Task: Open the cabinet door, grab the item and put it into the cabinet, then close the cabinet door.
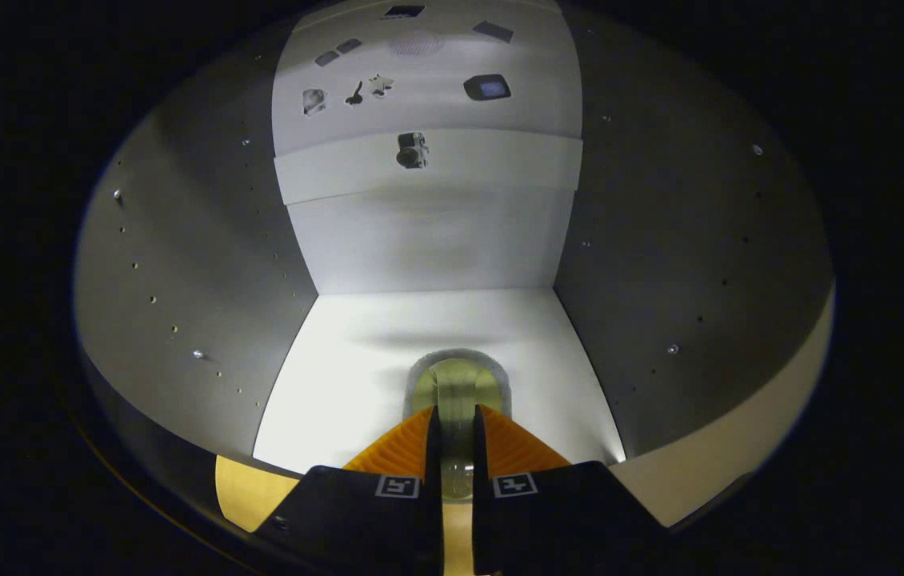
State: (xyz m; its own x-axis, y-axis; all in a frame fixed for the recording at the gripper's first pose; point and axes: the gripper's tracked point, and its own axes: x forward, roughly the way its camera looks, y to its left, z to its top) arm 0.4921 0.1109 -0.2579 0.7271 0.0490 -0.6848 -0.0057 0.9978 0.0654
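I look into the open cabinet, onto its white floor (356,360), white back wall (428,248) and two grey side walls with rows of small holes. My gripper (456,412) reaches over the front of the floor, its fingers close together. Between them sits the item (456,380), a clear, greenish rounded object like a small glass or bottle. Its far end pokes out just beyond the fingertips and casts a grey shadow on the floor. Both fingers press on its sides. The lower part of the item is hidden between the fingers.
A white crosspiece (500,168) spans the cabinet above the back wall, with a small dark fitting (412,150) on it. Higher up, a white panel (428,80) carries several small dark marks. A light wooden front edge (244,488) shows below the cabinet floor on both sides.
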